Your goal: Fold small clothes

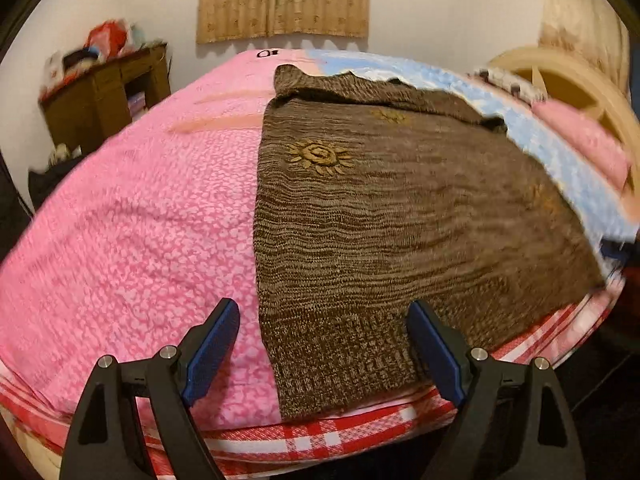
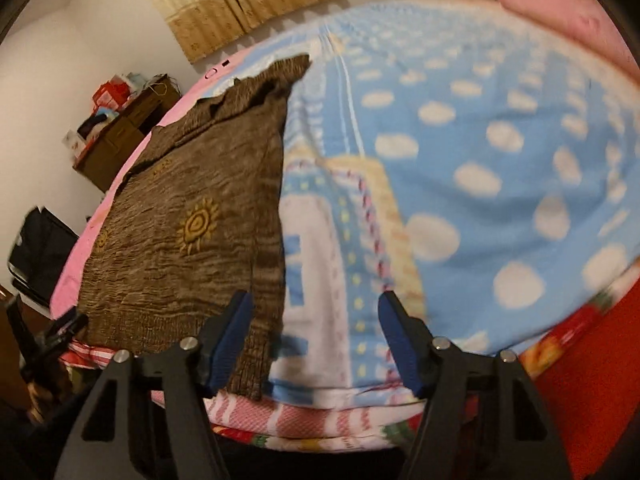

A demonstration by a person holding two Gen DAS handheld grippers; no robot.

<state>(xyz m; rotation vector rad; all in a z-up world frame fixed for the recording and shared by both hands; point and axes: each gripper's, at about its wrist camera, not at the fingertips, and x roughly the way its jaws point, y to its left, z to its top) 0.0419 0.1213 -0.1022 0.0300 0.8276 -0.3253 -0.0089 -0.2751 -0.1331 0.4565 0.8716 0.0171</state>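
A brown knitted sweater point(image 1: 380, 220) with yellow sun motifs lies flat on the bed, its ribbed hem at the near edge. My left gripper point(image 1: 324, 312) is open and empty, hovering over the sweater's near left hem corner. The sweater also shows in the right wrist view point(image 2: 192, 220), at the left. My right gripper point(image 2: 314, 300) is open and empty, over the sweater's near right edge and the blue blanket point(image 2: 480, 140) beside it. The left gripper point(image 2: 44, 336) shows dimly at the far left of the right wrist view.
A pink bedspread point(image 1: 132, 240) covers the bed's left part, with a red checked sheet point(image 1: 312, 436) at the near edge. A wooden desk point(image 1: 104, 100) with clutter stands by the left wall. A pink pillow point(image 1: 584, 140) and headboard point(image 1: 568, 80) are at the right.
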